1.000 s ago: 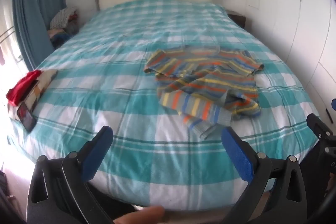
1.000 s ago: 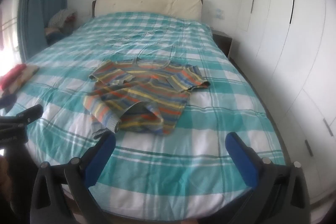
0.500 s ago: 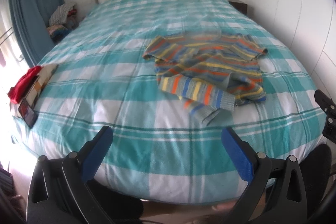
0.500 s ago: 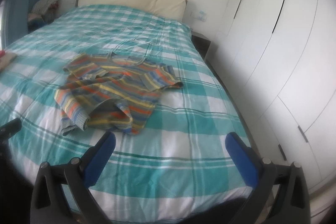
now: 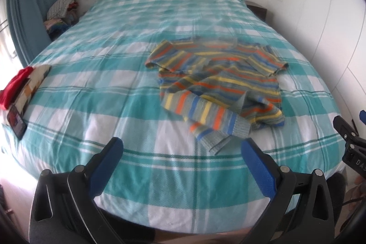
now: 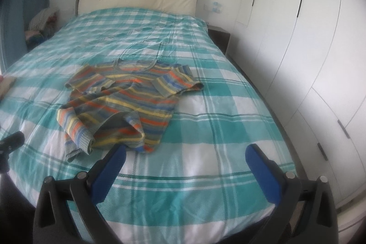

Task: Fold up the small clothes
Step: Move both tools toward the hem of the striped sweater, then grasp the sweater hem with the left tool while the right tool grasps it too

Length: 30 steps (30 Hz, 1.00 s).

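Note:
A small striped sweater in orange, yellow, blue and grey lies crumpled on the teal checked bed cover, its long sleeve folded across toward the foot of the bed. The right wrist view shows the same sweater with its hem turned up at the near edge. My left gripper hovers open above the foot of the bed, short of the sleeve cuff. My right gripper is open too, empty, with its left finger just below the sweater's hem. The right gripper's body shows at the right edge of the left wrist view.
A red cloth on folded patterned fabric and a phone lie at the bed's left edge. Clothes are piled on a stand by the blue curtain. White wardrobe doors run along the right, and a dark nightstand sits beside the headboard.
Both grippers have shifted in view angle; the right one swung back left so the sweater sits more centred. The sweater has not moved and both stay open.

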Each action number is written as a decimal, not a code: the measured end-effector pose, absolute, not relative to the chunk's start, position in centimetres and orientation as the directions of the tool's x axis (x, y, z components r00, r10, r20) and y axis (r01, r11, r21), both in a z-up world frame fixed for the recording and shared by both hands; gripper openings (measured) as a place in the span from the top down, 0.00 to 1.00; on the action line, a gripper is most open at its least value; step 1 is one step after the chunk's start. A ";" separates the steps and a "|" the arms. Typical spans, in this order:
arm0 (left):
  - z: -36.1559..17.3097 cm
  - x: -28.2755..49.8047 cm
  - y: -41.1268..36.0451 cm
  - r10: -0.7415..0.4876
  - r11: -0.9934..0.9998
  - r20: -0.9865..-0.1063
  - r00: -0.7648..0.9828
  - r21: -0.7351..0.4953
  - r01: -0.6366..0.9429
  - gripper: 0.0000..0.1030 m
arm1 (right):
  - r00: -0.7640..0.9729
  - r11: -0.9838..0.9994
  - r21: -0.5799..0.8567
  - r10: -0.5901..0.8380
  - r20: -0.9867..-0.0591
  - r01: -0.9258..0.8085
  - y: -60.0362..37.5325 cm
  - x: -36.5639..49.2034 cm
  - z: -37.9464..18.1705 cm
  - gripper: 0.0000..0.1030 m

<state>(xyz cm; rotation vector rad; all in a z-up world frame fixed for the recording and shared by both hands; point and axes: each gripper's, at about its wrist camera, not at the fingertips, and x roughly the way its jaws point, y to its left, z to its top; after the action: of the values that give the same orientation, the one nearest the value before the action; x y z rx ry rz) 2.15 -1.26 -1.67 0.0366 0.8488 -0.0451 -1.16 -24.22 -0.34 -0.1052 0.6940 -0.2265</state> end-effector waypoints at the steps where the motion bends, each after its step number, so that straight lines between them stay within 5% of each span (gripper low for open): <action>1: -1.8 2.2 -1.2 -0.029 0.998 -0.753 0.658 0.012 0.058 0.00 | 0.746 0.973 -0.164 -0.231 -0.625 0.164 -24.2 -1.0 -0.4 0.00; 18: -3.8 3.6 1.2 -0.111 0.993 -0.771 0.627 -0.065 0.095 0.00 | 0.729 0.994 -0.113 -0.085 -0.679 0.011 -21.6 1.4 -1.9 0.00; 22: -5.6 5.1 1.7 -0.226 0.973 -0.793 0.566 -0.161 0.163 0.00 | 0.747 0.997 -0.075 -0.040 -0.663 -0.013 -22.6 2.2 -1.8 0.00; 30: -11.4 12.1 -1.5 -0.344 0.939 -0.825 0.448 -0.295 0.177 0.02 | 0.623 0.986 0.017 0.120 -0.773 -0.169 -23.6 13.4 -8.4 0.01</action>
<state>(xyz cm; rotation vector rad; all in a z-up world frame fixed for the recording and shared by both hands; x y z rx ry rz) 12.10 -1.46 -11.42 -0.1756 1.0589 -0.3241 13.42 -23.61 -8.36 -0.0593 0.8825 0.1657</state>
